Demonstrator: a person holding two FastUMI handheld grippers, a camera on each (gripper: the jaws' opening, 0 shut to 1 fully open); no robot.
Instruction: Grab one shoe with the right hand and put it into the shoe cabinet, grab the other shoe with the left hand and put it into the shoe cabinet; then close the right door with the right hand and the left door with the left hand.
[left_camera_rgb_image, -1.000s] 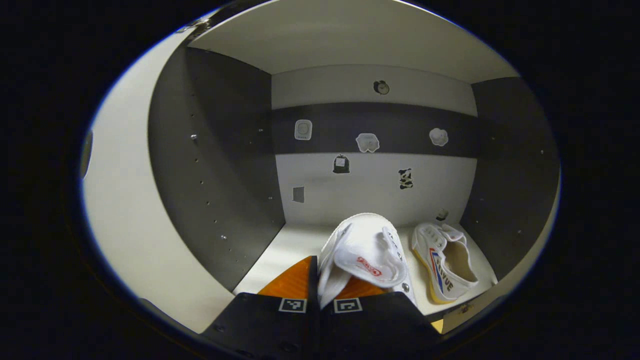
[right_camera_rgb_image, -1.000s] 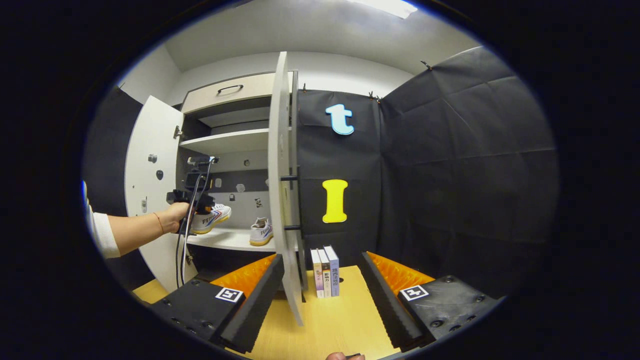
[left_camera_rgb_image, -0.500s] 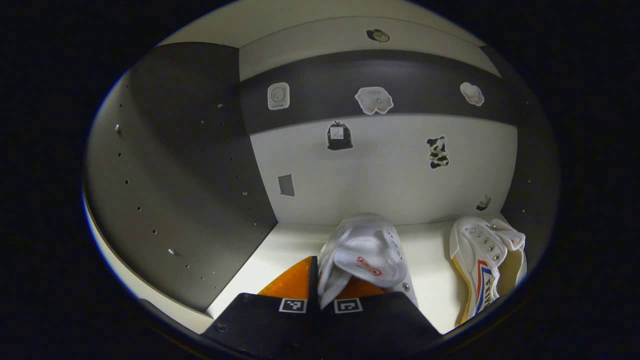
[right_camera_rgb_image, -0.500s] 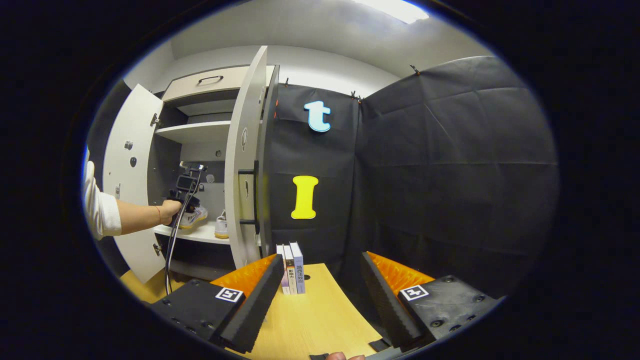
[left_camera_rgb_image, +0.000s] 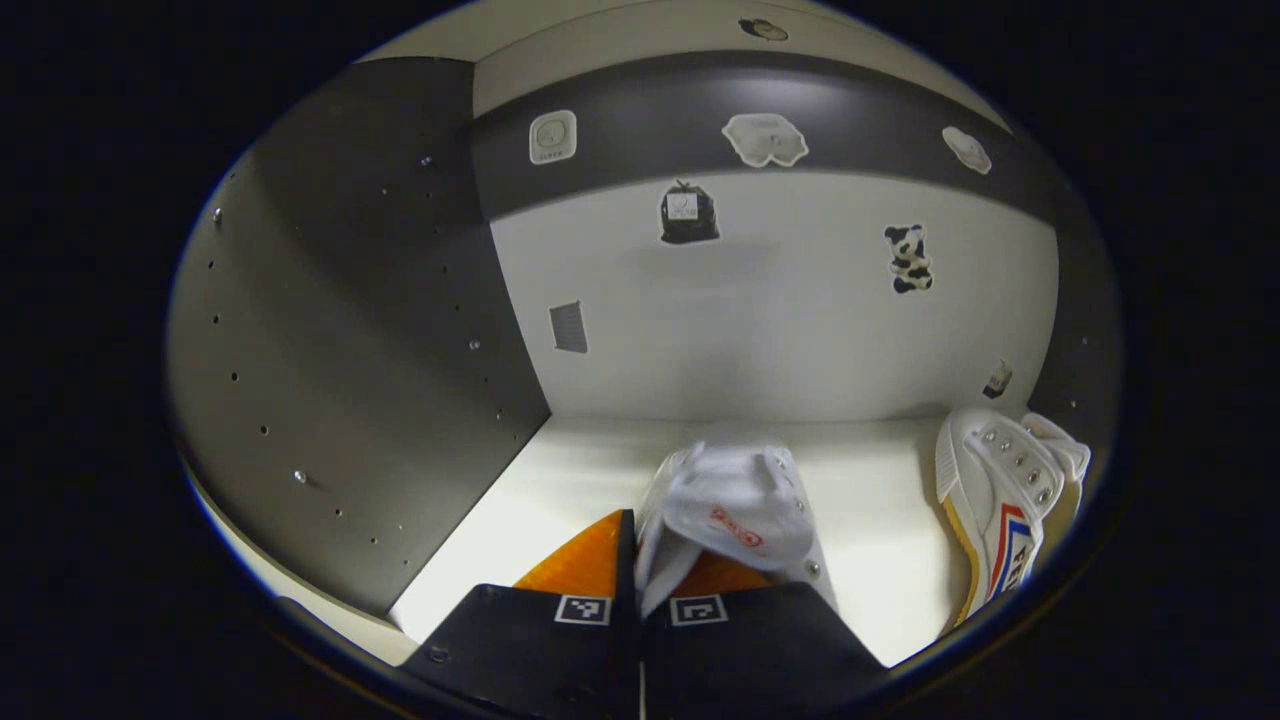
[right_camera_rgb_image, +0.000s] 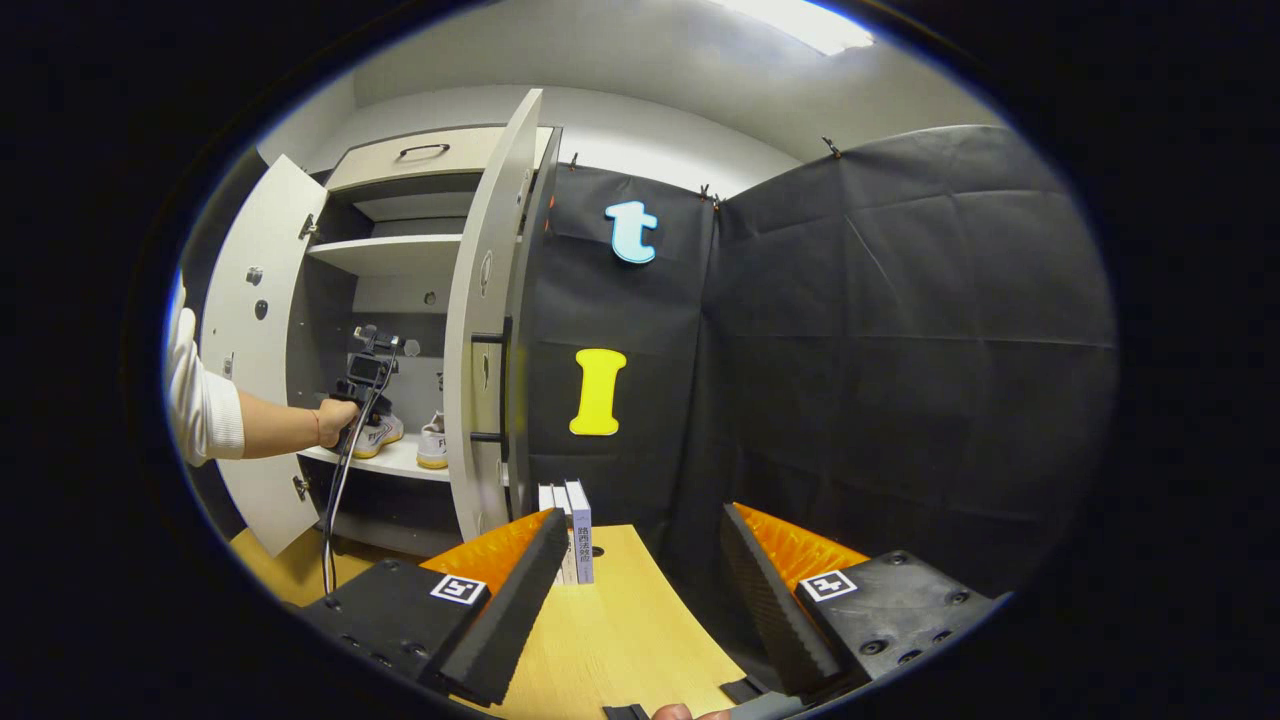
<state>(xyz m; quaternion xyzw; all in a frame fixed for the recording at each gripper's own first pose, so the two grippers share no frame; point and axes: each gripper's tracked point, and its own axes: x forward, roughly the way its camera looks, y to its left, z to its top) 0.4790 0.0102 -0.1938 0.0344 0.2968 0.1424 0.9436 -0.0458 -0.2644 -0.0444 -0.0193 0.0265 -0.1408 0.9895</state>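
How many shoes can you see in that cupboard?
2. One white shoe is gripped by the left gripper over the shelf. The other shoe lies on its side at the right end of that shelf.

So the left gripper (left_camera_rgb_image: 640, 560) is inside the shoe cabinet (left_camera_rgb_image: 350, 330), fingers clamped together on the white shoe (left_camera_rgb_image: 735, 505), which sits low over the pale shelf (left_camera_rgb_image: 560, 470). The other shoe (left_camera_rgb_image: 1000, 500), with red and blue stripes, lies on its side off to the right on that shelf. A bunch of stickers (left_camera_rgb_image: 765, 140) dot the back wall
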